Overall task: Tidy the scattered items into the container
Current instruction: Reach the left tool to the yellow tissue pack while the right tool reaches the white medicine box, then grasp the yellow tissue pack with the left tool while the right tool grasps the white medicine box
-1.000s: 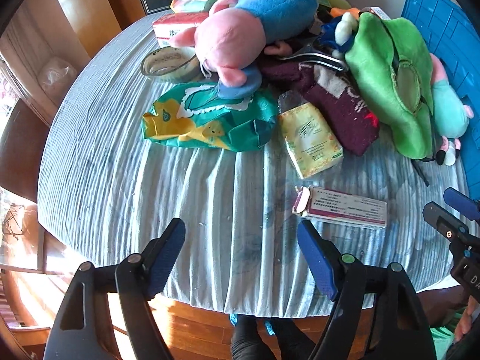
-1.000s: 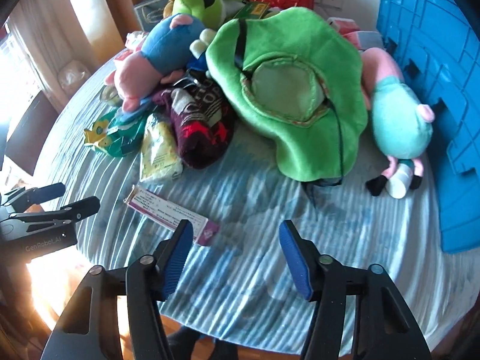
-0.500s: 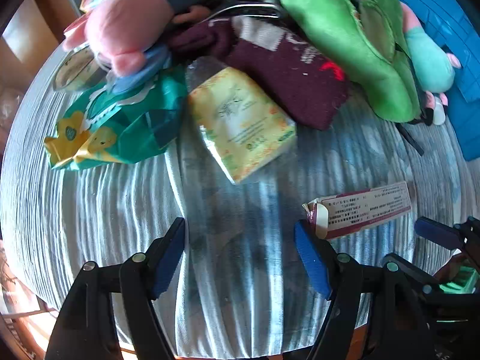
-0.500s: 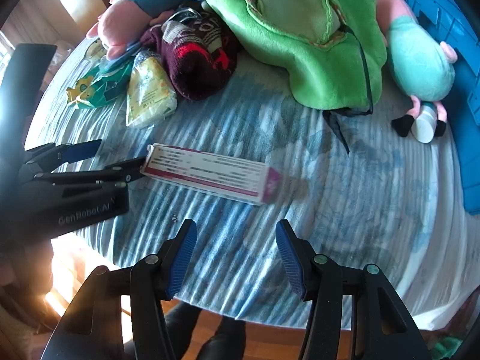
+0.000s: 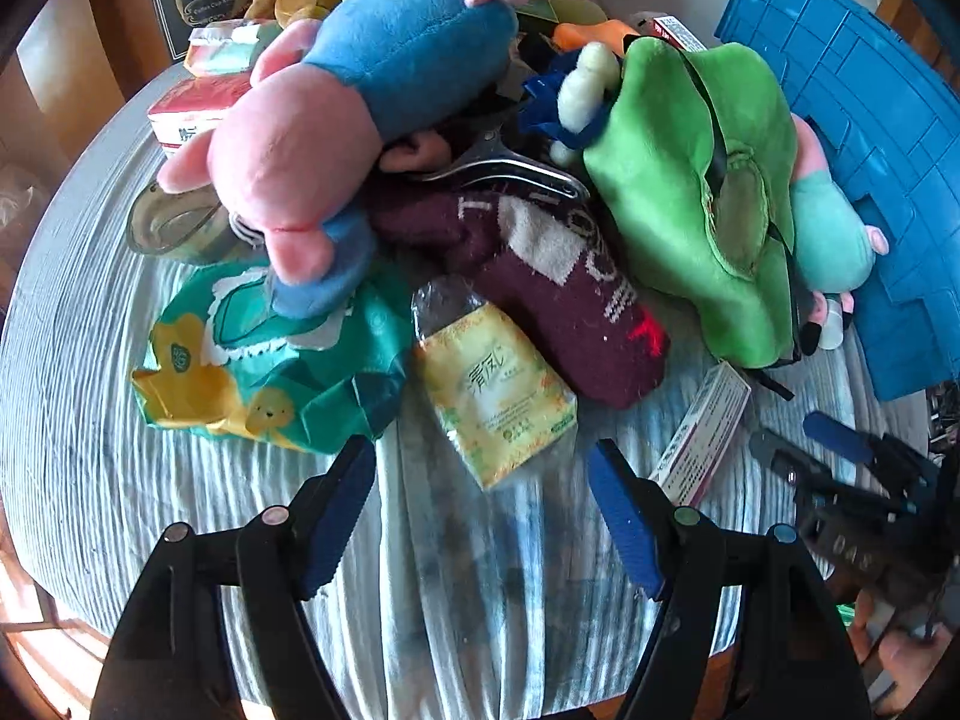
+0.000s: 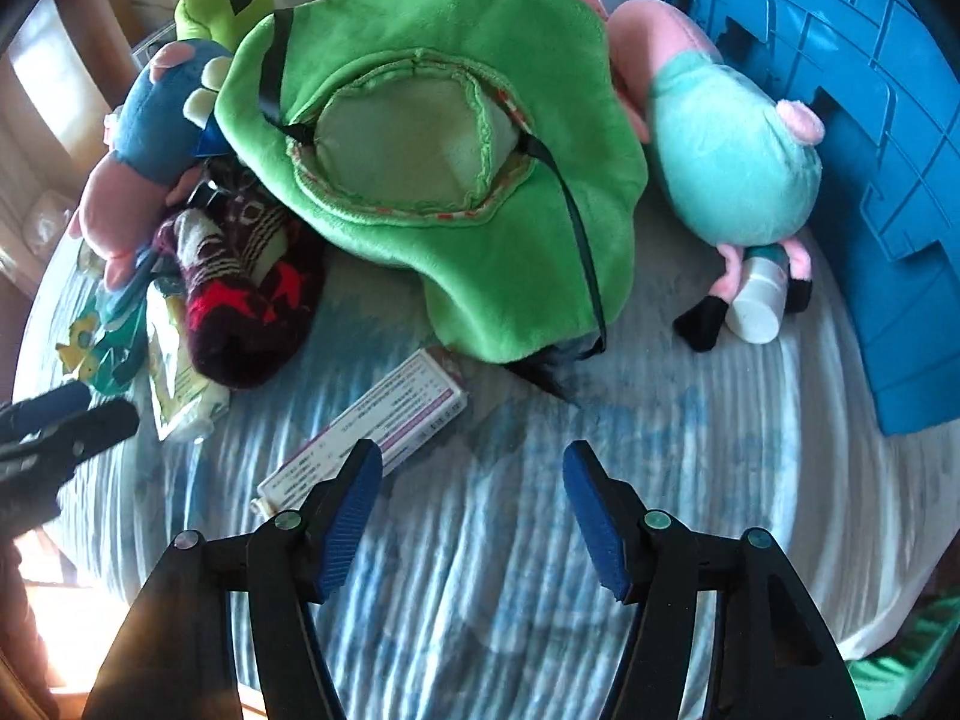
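Left tool [image 5: 483, 504] open, nearer tissue pack [image 5: 495, 390] than before; right tool [image 6: 471, 501] opening, empty.

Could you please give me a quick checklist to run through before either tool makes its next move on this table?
1. Left tool empty, jaws apart: ok.
2. Yellow tissue pack lies ahead of the left tool, top uncovered: ok.
3. Right tool empty, jaws opening: ok.
4. Long white box centred between the right tool's fingers: not ok, it lies by the left finger.
5. Blue crate within view: ok.
6. Room inside the crate: cannot tell.
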`<move>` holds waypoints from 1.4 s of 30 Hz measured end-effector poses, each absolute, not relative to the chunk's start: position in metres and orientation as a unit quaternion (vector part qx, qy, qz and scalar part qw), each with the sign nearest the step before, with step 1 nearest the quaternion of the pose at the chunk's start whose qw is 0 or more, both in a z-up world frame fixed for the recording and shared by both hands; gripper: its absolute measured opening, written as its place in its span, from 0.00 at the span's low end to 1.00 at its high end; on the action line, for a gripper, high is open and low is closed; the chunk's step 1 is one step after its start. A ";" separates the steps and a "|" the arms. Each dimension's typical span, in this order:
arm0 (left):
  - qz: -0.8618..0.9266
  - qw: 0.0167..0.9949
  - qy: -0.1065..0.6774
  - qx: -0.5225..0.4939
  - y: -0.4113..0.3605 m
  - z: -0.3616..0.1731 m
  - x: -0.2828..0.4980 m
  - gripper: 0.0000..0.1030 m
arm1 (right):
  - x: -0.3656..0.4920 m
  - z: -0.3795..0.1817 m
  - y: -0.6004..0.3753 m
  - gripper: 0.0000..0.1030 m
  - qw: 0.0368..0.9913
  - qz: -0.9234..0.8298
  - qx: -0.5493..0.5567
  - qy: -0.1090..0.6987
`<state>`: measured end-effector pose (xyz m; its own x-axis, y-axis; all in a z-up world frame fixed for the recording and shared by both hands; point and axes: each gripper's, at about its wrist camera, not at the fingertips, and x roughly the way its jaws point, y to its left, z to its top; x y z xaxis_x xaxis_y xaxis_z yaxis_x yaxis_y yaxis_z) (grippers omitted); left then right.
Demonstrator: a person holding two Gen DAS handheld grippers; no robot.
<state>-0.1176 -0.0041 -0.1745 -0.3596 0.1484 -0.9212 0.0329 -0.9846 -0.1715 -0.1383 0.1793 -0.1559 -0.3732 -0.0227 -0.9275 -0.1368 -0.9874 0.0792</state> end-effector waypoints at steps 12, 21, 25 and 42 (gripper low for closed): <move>0.808 0.007 -0.039 -0.588 0.022 -0.199 -0.138 0.59 | -0.159 -0.176 0.149 0.87 0.018 0.810 -0.580 0.084; 0.802 0.050 -0.013 -0.595 0.013 -0.176 -0.104 0.44 | -0.144 -0.181 0.169 0.40 0.021 0.797 -0.602 0.038; 0.805 0.048 -0.008 -0.591 0.017 -0.167 -0.102 0.44 | -0.136 -0.180 0.189 0.42 0.018 0.796 -0.602 0.059; 0.831 0.039 -0.022 -0.555 0.021 -0.081 -0.077 0.39 | -0.114 -0.163 0.209 0.28 0.008 0.817 -0.574 0.056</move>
